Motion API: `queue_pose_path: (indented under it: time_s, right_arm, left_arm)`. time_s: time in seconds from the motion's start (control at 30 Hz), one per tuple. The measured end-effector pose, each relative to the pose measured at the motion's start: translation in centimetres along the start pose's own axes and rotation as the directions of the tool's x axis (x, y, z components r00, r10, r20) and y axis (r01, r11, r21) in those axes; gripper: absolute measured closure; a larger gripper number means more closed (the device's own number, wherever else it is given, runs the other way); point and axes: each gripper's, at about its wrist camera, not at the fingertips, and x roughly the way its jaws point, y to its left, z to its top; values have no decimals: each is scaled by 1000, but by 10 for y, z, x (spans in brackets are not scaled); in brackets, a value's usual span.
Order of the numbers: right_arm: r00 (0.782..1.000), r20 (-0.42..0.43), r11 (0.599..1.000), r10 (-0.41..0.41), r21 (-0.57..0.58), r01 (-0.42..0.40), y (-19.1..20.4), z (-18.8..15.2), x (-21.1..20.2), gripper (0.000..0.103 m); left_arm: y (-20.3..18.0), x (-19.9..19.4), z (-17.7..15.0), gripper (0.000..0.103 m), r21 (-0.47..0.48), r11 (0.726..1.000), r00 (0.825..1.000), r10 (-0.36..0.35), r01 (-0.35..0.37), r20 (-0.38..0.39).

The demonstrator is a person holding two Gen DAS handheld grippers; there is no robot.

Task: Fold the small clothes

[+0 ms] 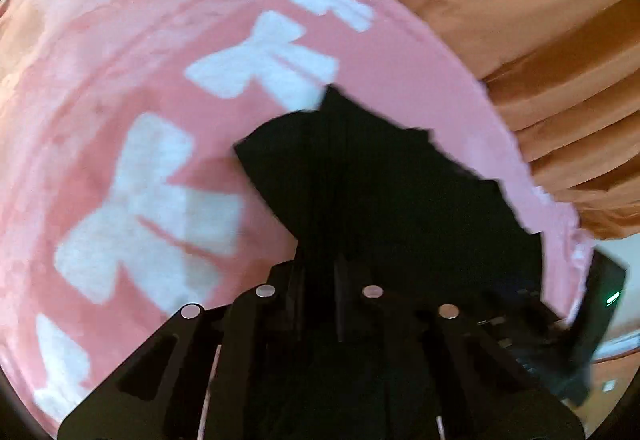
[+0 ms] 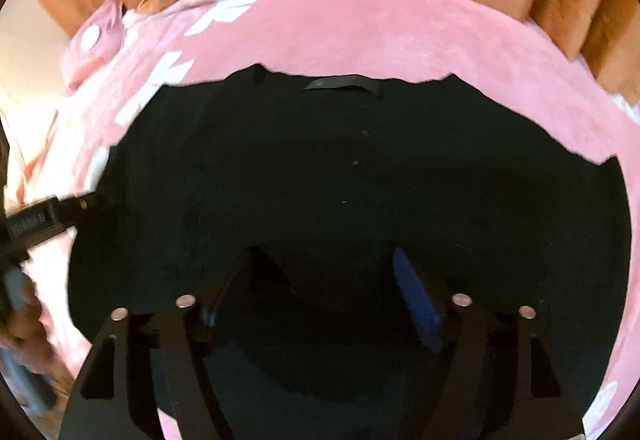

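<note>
On a pink fleece blanket (image 2: 380,28) patterned with white bows (image 1: 260,56), a black garment (image 2: 320,168) lies spread flat, and you hold one gripper over each side of it. From your right wrist camera, the garment fills most of the view, with a dark label (image 2: 344,83) at its far edge, near the middle of that hem. Your right gripper (image 2: 324,268) hovers low above the cloth with its two fingers spread wide apart, a blue pad (image 2: 416,304) showing on the inside of one finger; nothing sits between them. At the left edge of that view, your left gripper (image 2: 86,202) meets the garment's side edge. From the left wrist camera, your left gripper's fingers are drawn close together with black fabric running straight up from between them, so it appears clamped on the garment's edge, though black on black makes the contact hard to see. Orange pleated cloth (image 1: 540,20) lies beyond the blanket.
</note>
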Motion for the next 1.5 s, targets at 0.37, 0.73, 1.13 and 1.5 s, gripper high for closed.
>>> queue_pose_path:
  time_s: [0.37,0.73,1.13,1.5]
  right_arm:
    - [985,173,963,22,260,-67,-115,-21,-93,31]
    - [988,145,932,52,348,-100,-176,-71,-118,30]
    - [953,23,860,301,427,-281,-137,-56,-46,30]
    - [959,275,963,69,233,-136,-141,-6,-102,89]
  left_arm:
    - [-189,-42,-37,92,381,900,962,-260,211,79]
    - [-153,-30,-118,33,475,878,993,-97,53,69]
    - [-157,-16,-170,47,660,751,986,-113,3,125]
    - [-222,1,-178,73,700,680,954,-299,219,-8]
